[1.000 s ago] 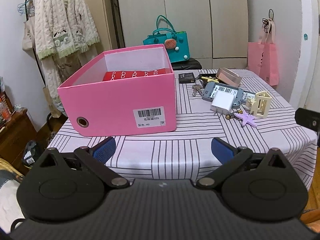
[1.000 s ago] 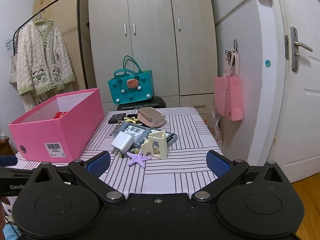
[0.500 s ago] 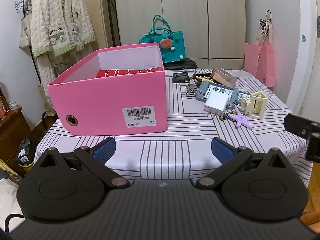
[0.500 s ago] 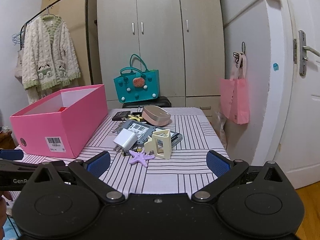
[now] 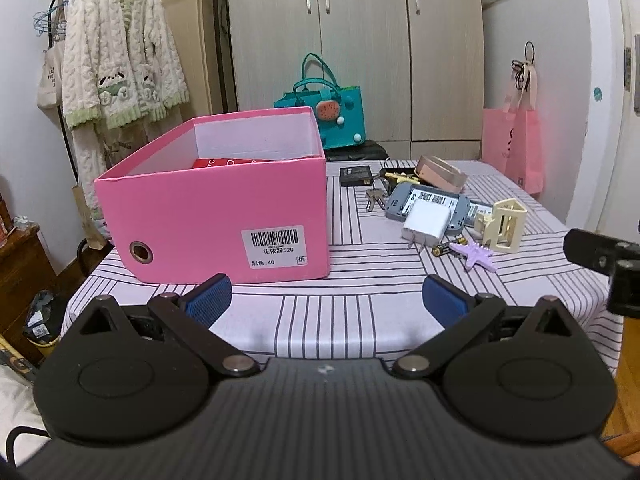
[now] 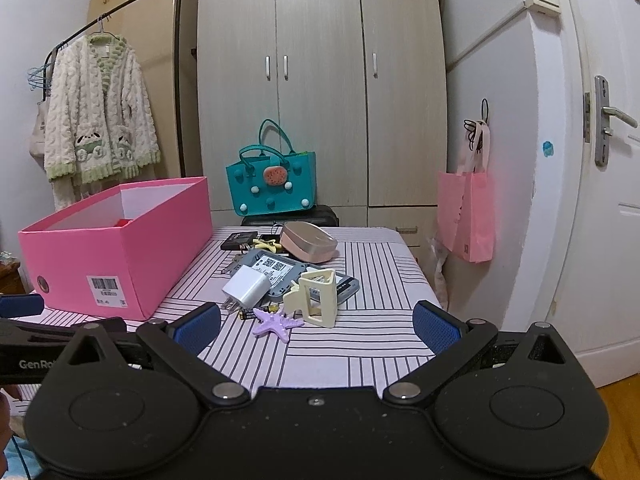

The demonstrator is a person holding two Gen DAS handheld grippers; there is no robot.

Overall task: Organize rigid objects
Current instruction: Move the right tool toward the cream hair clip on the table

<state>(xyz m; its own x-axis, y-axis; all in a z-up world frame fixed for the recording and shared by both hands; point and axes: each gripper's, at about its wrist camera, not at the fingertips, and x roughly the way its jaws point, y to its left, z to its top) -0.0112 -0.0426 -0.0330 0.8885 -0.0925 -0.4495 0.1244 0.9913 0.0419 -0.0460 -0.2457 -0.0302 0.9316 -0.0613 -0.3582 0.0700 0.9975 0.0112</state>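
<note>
Both tongs, the left gripper (image 5: 325, 294) and right gripper (image 6: 317, 322), are waiting wide and empty while small things (image 6: 280, 280) are lying mid-table beside the pink box (image 5: 216, 216), nearly all unsorted.

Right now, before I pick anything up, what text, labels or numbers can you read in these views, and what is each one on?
"花依跺520" (middle character unsure): white barcode sticker on the pink cardboard box.
"颜色 40": same sticker, first characters uncertain.
"GenRo", cut off: black body of the left gripper.
QR-code labels on the flat grey device: too small to read.
Dark print on the hanging pink bag: blurred.
</note>
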